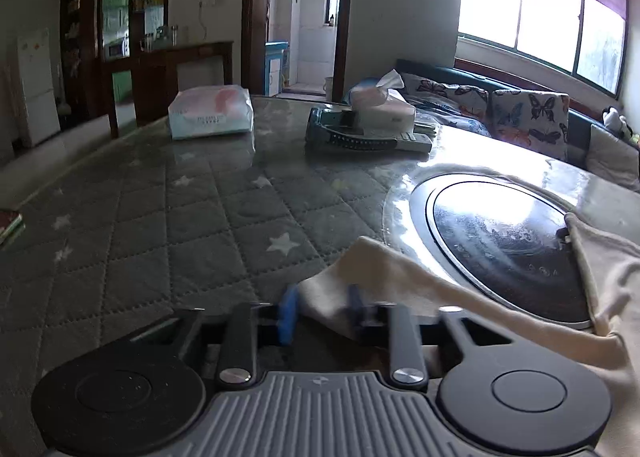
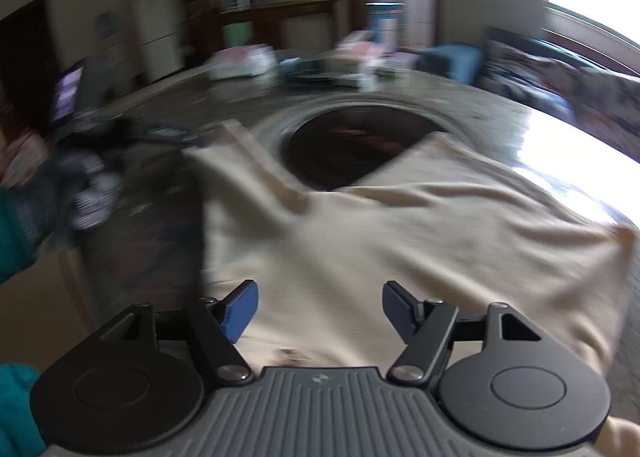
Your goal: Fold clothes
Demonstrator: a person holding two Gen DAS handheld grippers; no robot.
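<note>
Cream cloth, a garment [image 2: 400,233], lies spread on the bench [image 1: 168,225], partly over a round black hob [image 1: 504,241] set into the top. One sleeve [image 1: 384,277] stretches out towards your left gripper [image 1: 322,311], whose blue fingers [image 1: 287,313] stand close on either side of its end; the fabric sits between them, and they look to be pinching it, though blur softens the far finger. Your right gripper [image 2: 320,309] hovers above the near hem with its fingers [image 2: 240,309] apart and nothing between them.

Folding has barely begun, as far as you can judge: the body lies flat and wrinkled, the sleeves still spread, no crease made. Bringing the sleeves in and doubling the body remain. Beyond sit a tissue pack [image 1: 212,113], a tissue box [image 1: 382,105] and a sofa [image 1: 528,117].
</note>
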